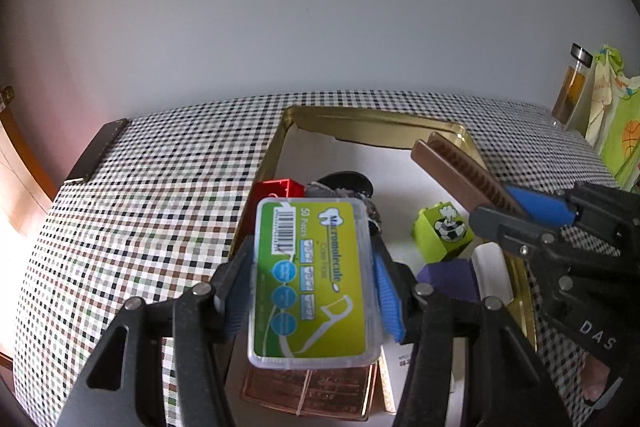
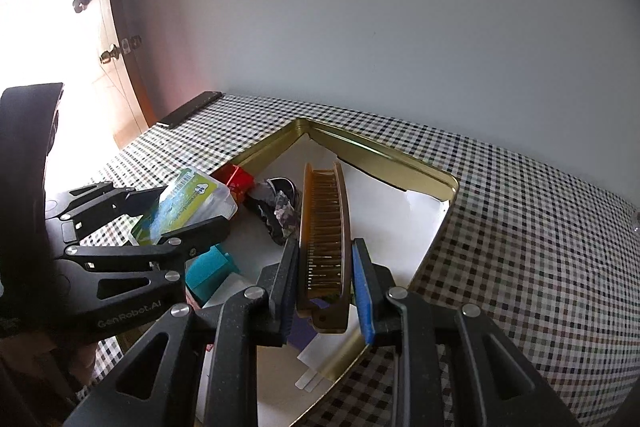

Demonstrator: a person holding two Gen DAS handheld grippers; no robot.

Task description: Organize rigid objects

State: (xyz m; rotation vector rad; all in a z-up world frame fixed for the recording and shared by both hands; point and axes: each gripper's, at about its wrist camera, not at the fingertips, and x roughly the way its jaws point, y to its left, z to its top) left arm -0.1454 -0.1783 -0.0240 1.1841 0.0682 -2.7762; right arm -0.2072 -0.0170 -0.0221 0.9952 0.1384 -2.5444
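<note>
My left gripper is shut on a clear floss-pick box with a green label, held above the near left part of a gold tin tray. The box also shows in the right wrist view. My right gripper is shut on a copper-brown folding comb, bristles up, held over the tray's near right side. The comb shows in the left wrist view too. In the tray lie a red block, a green toy block, a purple block and a dark rock.
The tray sits on a checkered tablecloth against a white wall. A teal block and a copper ridged box lie in the tray's near part. A glass bottle and a green bag stand at the far right. A door stands left.
</note>
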